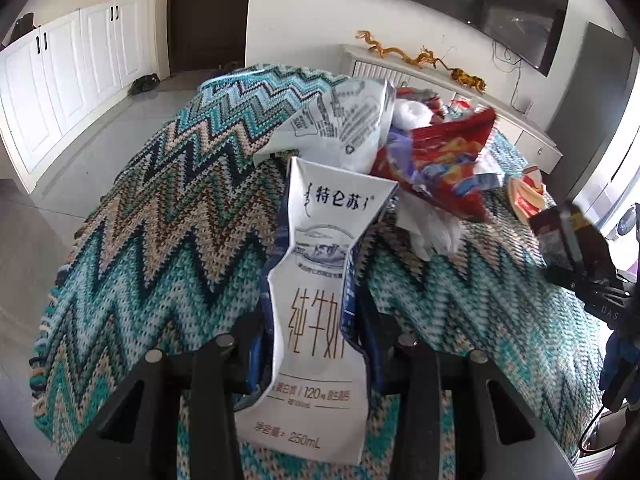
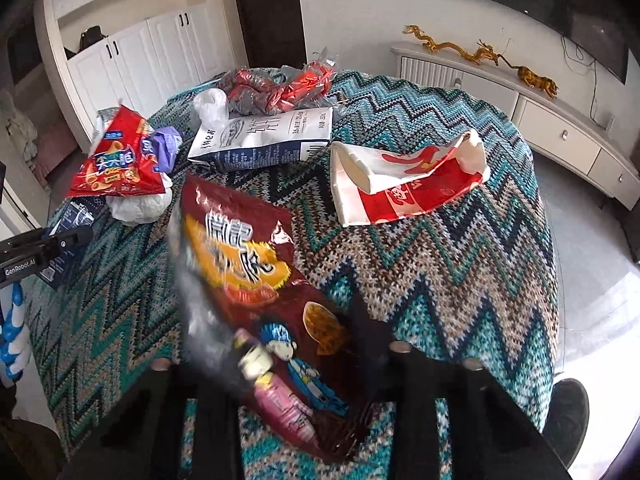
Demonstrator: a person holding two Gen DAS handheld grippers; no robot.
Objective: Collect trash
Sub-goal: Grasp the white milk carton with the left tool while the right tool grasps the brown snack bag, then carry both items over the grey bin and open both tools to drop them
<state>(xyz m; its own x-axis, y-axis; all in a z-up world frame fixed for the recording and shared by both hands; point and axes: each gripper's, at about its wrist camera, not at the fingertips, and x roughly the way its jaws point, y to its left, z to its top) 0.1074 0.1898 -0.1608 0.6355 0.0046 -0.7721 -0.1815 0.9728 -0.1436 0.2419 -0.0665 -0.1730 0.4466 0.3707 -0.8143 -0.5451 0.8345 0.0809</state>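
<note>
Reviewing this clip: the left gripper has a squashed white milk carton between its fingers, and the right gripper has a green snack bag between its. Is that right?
Not quite: the snack bag between the right gripper's fingers is dark red, not green, as the right wrist view shows. The rest stands: in the left wrist view the left gripper has the squashed white milk carton between its fingers.

Readable print on the trash and the rig
The flattened milk carton [image 1: 316,320] reads "特仑苏", "纯牛奶", "120" and "250mL"; a black rig bar [image 2: 40,246] at the table's left edge reads "GenRobot.AI"; the maroon snack bag's [image 2: 256,280] yellow lettering is blurred
</note>
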